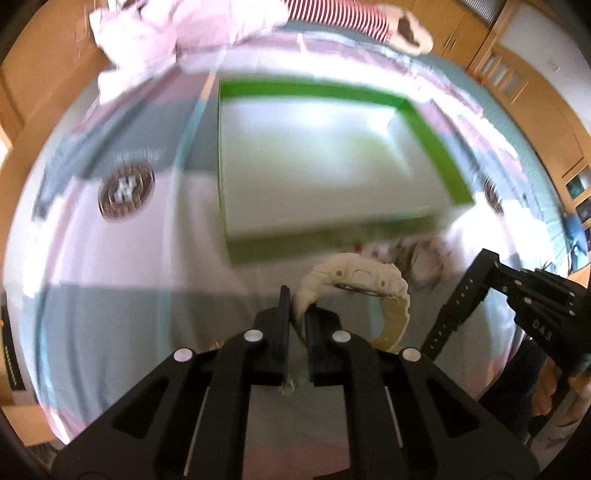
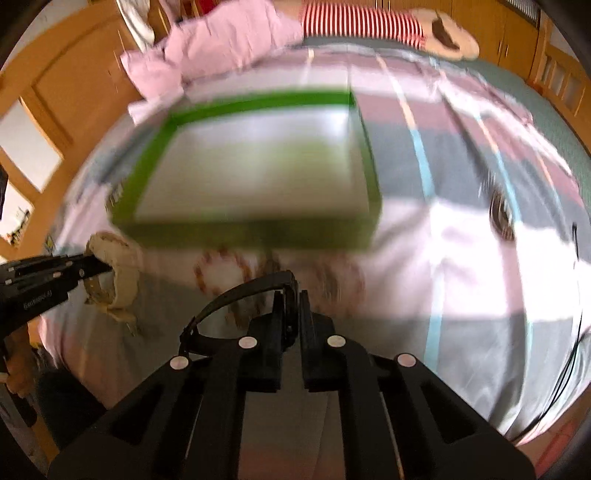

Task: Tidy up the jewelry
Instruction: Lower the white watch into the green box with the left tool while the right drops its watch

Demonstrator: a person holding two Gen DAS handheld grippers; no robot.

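Note:
My left gripper (image 1: pixel 298 308) is shut on the strap of a cream-white watch (image 1: pixel 354 284) and holds it above the bedspread, in front of a green-rimmed box (image 1: pixel 432 147) with a white inside. The watch also shows in the right wrist view (image 2: pixel 118 273), at the left. My right gripper (image 2: pixel 292 299) is shut on a black watch (image 2: pixel 240 295); its strap curves off to the left. In the left wrist view the black watch strap (image 1: pixel 458 299) hangs from the right gripper at the right. The box (image 2: pixel 147 162) lies ahead of both grippers and looks blurred.
Beaded bracelets (image 2: pixel 221 273) lie blurred on the bedspread just in front of the box. A pink pillow (image 2: pixel 221 44) and a striped soft toy (image 2: pixel 369 22) lie at the bed's far end. Wooden cupboards stand around the bed.

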